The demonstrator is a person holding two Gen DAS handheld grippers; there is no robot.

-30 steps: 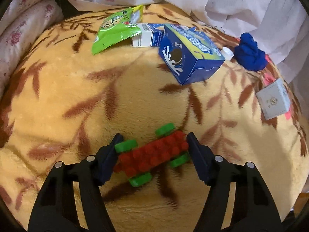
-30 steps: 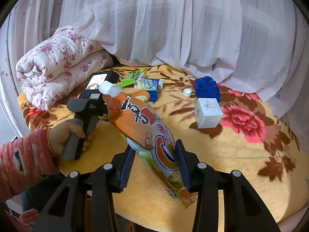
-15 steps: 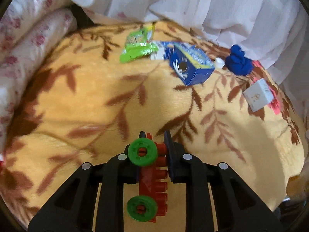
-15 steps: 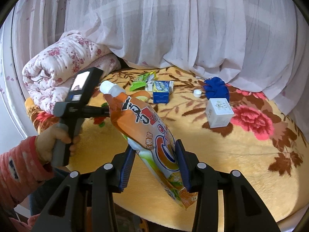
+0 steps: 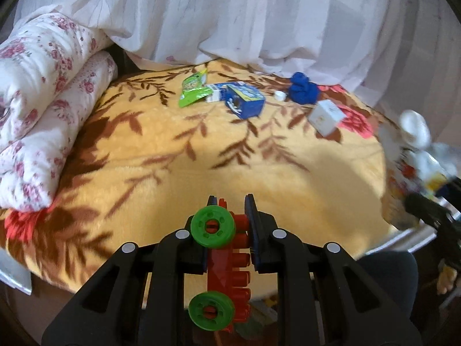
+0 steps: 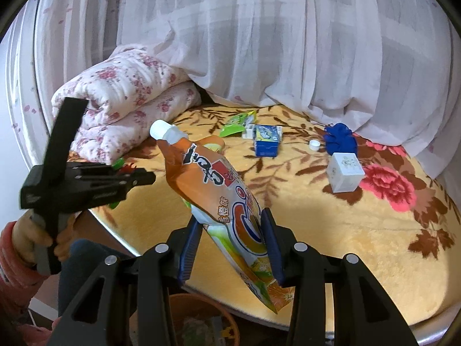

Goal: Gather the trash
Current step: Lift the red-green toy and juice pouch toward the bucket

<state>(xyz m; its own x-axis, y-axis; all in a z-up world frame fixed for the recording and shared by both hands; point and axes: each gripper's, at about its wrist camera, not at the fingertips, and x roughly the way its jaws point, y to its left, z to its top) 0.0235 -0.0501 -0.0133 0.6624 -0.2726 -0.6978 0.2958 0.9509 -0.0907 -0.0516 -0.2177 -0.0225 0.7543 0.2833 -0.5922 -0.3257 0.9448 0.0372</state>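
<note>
while the right gripper (image 6: 232, 243) pinches the soft, probably light drink pouch (image 6: 222, 196) mid-body, the left gripper (image 5: 229, 227) clamps a rigid toy car (image 5: 226, 265) across its body.

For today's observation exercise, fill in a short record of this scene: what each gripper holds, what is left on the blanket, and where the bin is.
left gripper: shut on red toy car with green wheels
right gripper: shut on orange drink pouch
on blanket: green wrapper, blue carton, white cap, blue cloth, white box
basket: below the right gripper, beside the bed edge
</note>
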